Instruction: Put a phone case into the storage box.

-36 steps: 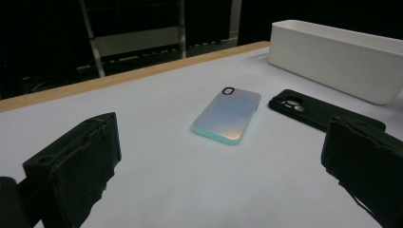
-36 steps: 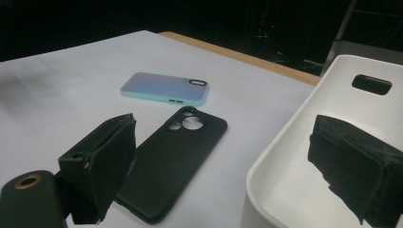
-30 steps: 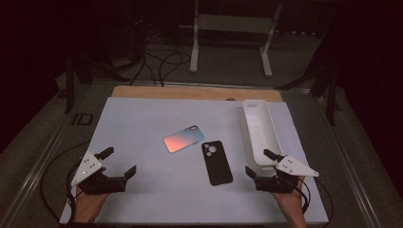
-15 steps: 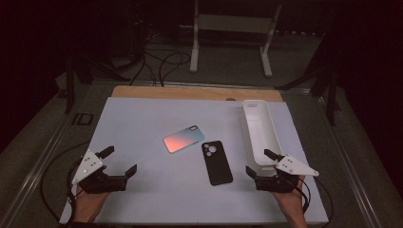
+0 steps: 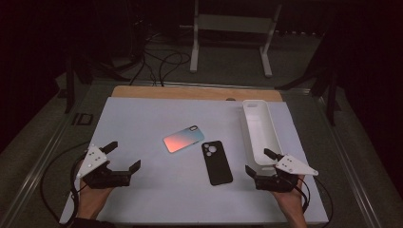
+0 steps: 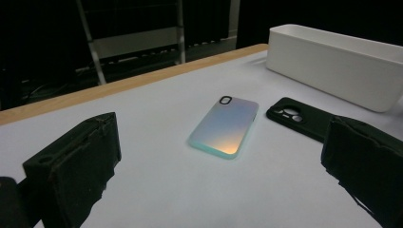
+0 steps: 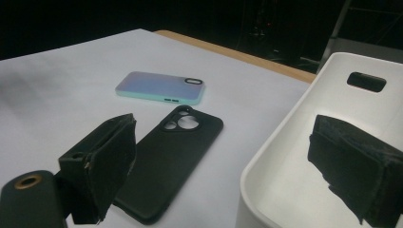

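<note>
**Two phone cases wait ahead of open jaws**

The long white plastic tray (image 5: 259,130) stands just beyond the right gripper (image 5: 262,162), likely the drop-off. The matte black phone case (image 5: 217,162) lies flat just left of those spread jaws; the iridescent pink-teal phone case (image 6: 225,124) lies ahead, between the left gripper's (image 5: 124,156) parted, empty jaws.

A dark room: white table (image 5: 142,118) with wooden far edge, metal stand (image 5: 233,28), floor cables (image 5: 157,59) behind.

No legible text, labels, brands or numbers on either phone case, white tray or table mat.
</note>
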`<state>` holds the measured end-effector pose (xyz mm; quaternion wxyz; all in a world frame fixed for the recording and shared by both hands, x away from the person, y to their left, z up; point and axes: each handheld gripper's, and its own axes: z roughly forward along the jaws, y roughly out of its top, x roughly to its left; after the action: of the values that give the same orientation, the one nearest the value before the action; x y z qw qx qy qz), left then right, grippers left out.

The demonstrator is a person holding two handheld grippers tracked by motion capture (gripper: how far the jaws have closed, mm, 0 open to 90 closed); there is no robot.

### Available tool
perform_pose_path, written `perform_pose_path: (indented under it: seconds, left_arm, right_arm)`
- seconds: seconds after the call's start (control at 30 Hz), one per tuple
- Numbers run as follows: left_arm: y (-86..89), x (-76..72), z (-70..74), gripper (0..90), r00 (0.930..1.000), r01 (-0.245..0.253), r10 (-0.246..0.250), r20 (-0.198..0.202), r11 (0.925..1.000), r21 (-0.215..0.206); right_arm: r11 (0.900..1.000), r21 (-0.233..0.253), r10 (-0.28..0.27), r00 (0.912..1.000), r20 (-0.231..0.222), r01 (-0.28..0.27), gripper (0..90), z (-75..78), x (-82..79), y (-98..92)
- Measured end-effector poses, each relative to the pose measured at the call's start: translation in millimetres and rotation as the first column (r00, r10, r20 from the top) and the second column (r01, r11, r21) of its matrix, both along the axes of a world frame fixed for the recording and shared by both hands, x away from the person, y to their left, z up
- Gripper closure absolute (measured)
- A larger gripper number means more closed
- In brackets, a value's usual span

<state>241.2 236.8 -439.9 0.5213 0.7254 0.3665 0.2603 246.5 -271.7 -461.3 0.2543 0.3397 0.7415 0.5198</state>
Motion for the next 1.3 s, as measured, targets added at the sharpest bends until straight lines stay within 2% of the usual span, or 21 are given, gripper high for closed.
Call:
perform_pose_path:
  seconds: [0.53, 0.83, 1.07, 1.17, 1.2, 1.3]
  left_arm:
    - [-21.9, 20.0, 3.0, 0.0, 0.9989, 0.035, -0.035, -0.033, 0.9993, 0.012]
    - [-38.0, 36.0, 5.9, 0.0, 0.9973, 0.060, -0.058, -0.045, 0.9973, 0.043]
    - [-47.4, 49.8, 6.0, 0.0, 0.9959, 0.069, -0.066, -0.062, 0.9964, 0.050]
    - [-47.4, 49.8, 6.0, 0.0, 0.9959, 0.069, -0.066, -0.062, 0.9964, 0.050]
    - [-55.2, 57.9, 5.6, 0.0, 0.9948, 0.080, -0.076, -0.068, 0.9947, 0.065]
    - [-57.7, 61.9, 5.7, 0.0, 0.9939, 0.086, -0.081, -0.074, 0.9935, 0.074]
  right_arm:
    - [1.000, -0.003, 0.003, 1.0000, -0.001, -0.003, 9.1, -0.3, 2.1, 0.8]
    - [1.000, -0.004, 0.005, 1.0000, 0.000, -0.005, 9.1, 0.2, 2.5, 1.6]
    - [1.000, -0.004, 0.005, 1.0000, 0.002, -0.005, 9.0, 0.1, 2.9, 1.9]
    - [1.000, -0.004, 0.006, 1.0000, 0.001, -0.006, 9.1, 0.0, 2.9, 2.0]
    - [1.000, -0.005, 0.008, 1.0000, -0.001, -0.008, 9.1, -0.2, 3.2, 2.3]
    - [1.000, -0.002, 0.009, 1.0000, 0.000, -0.009, 9.0, -0.3, 3.3, 2.6]
